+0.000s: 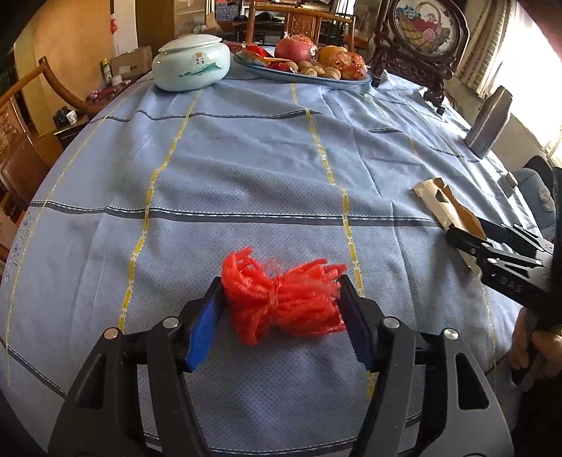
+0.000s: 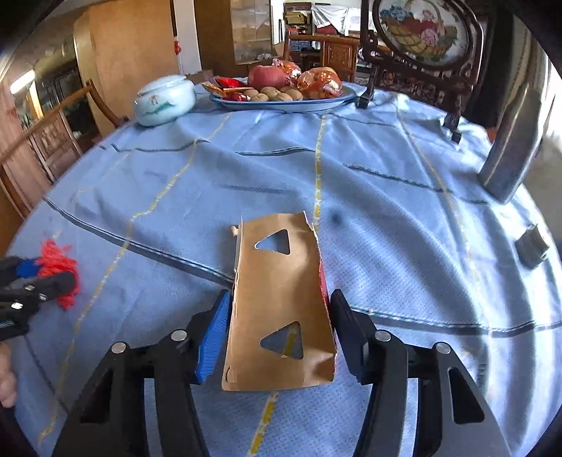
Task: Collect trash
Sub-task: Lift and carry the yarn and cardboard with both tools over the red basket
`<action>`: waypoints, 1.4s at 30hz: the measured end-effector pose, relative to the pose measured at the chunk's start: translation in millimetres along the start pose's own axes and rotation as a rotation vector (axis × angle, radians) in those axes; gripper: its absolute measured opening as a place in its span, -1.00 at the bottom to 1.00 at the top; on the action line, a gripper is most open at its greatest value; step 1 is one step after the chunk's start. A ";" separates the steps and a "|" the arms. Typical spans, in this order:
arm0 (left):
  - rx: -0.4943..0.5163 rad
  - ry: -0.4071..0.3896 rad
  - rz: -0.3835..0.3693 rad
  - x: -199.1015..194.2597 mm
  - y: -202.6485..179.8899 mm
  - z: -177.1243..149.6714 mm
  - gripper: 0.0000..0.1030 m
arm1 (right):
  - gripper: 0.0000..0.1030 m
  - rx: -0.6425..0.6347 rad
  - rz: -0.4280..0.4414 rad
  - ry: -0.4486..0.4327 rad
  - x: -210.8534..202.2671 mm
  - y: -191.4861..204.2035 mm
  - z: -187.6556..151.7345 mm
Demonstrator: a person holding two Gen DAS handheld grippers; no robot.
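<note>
A bundle of red foam net (image 1: 281, 298) lies on the blue tablecloth (image 1: 246, 168) between the pads of my left gripper (image 1: 282, 298). Both pads touch its ends, and its strands flatten against the right pad. In the right wrist view a torn brown cardboard piece (image 2: 281, 298) with two triangular holes lies flat between the pads of my right gripper (image 2: 281, 309), its side edges against both. The left wrist view shows the right gripper (image 1: 467, 239) on that cardboard (image 1: 442, 204) at the right. The left gripper (image 2: 38, 277) and net (image 2: 56, 267) appear at the far left.
At the far side stand a pale lidded ceramic jar (image 1: 191, 66), a plate (image 1: 354, 83) of fruit and nuts, and a carved wooden screen (image 1: 425, 31). A grey metal box (image 1: 488, 119) and a small grey object (image 2: 532, 246) sit at the right. Wooden chairs ring the table.
</note>
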State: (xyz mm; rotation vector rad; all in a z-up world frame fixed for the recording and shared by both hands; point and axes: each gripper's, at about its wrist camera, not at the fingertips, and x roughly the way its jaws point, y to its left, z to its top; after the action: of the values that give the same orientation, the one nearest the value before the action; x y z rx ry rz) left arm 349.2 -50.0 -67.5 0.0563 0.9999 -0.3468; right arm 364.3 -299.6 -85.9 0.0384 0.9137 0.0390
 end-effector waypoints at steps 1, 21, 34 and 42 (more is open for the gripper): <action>-0.003 0.003 0.000 0.5 0.7 0.2 0.28 | 0.12 0.005 0.007 -0.004 -1.4 -1.0 0.1; 0.037 -0.089 0.007 -14.3 -7.5 -3.4 0.03 | 0.13 -0.004 0.018 -0.057 -11.1 2.6 2.3; 0.091 -0.341 0.152 -59.5 -28.1 -20.1 0.03 | 0.13 -0.024 -0.008 -0.188 -39.7 7.8 4.8; 0.083 -0.421 0.233 -108.8 -38.1 -58.2 0.03 | 0.12 -0.005 0.026 -0.311 -77.2 15.4 -1.8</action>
State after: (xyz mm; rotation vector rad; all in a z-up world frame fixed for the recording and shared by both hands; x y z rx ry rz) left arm 236.6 -45.8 -4.4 0.1665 0.5547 -0.1751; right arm 315.6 -288.1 -25.2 0.0502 0.6023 0.0573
